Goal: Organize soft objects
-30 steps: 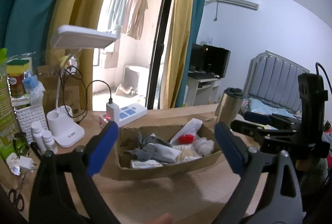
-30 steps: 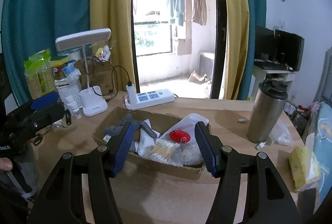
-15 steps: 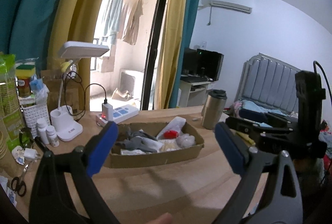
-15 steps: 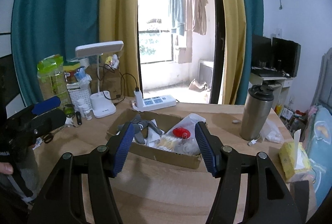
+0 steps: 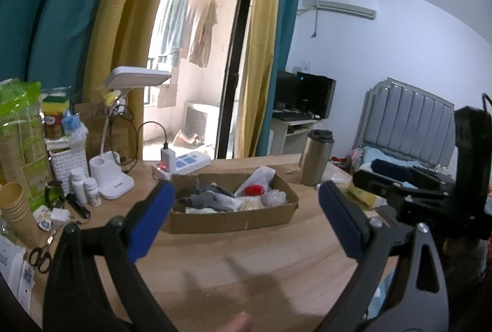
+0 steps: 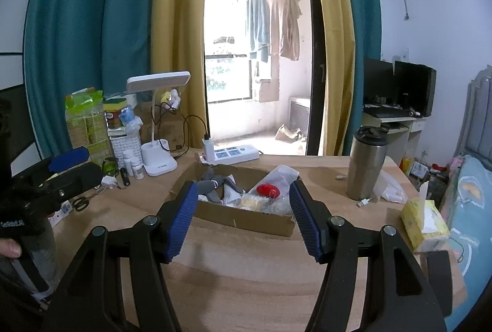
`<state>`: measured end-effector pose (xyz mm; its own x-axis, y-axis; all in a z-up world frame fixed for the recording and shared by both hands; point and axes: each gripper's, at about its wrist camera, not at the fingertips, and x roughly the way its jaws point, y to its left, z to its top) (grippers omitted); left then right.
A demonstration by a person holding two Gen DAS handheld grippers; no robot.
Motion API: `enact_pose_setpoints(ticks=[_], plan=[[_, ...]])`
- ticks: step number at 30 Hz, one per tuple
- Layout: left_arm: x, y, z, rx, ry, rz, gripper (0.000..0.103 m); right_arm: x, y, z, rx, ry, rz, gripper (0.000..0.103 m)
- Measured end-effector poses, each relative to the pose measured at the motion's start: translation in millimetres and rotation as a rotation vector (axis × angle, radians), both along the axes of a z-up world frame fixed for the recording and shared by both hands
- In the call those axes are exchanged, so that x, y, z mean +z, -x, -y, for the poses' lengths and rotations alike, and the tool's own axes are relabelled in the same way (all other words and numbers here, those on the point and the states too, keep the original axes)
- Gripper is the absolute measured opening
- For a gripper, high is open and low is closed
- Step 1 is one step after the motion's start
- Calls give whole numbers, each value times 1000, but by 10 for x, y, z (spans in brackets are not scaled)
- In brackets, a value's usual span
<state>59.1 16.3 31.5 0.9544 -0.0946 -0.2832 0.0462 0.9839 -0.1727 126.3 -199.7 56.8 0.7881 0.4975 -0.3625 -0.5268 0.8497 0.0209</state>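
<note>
A shallow cardboard box [image 5: 233, 218] [image 6: 246, 219] sits mid-table. It holds a grey cloth [image 5: 212, 197] [image 6: 212, 185], a red soft object [image 5: 254, 190] [image 6: 268, 190], white plastic bags and other soft items. My left gripper [image 5: 246, 209] is open and empty, held back above the table in front of the box. My right gripper [image 6: 243, 209] is open and empty, also short of the box. Each gripper shows at the edge of the other's view.
A steel tumbler [image 6: 366, 163] stands right of the box, with a yellow tissue pack [image 6: 426, 223] near the right edge. A power strip [image 6: 230, 153], desk lamp [image 6: 158, 113], small bottles [image 5: 84, 186], scissors [image 5: 40, 255] and paper cups [image 5: 13, 206] crowd the left and back.
Both grippers have pulled back and up from the box, which now looks smaller and farther away. Both stay open and empty.
</note>
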Motion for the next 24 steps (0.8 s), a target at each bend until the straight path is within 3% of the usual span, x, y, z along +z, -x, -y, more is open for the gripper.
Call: enact_pose_setpoints(ticks=[6, 14, 24], plan=[[14, 79, -17, 60, -16, 0, 97, 26, 172, 37, -25, 7, 27, 70], [-8, 134, 67, 66, -50, 16, 97, 7, 313, 74, -86, -13, 48, 73], [-41, 76, 22, 116, -47, -14, 102, -48, 259, 79, -126, -22, 43, 80]])
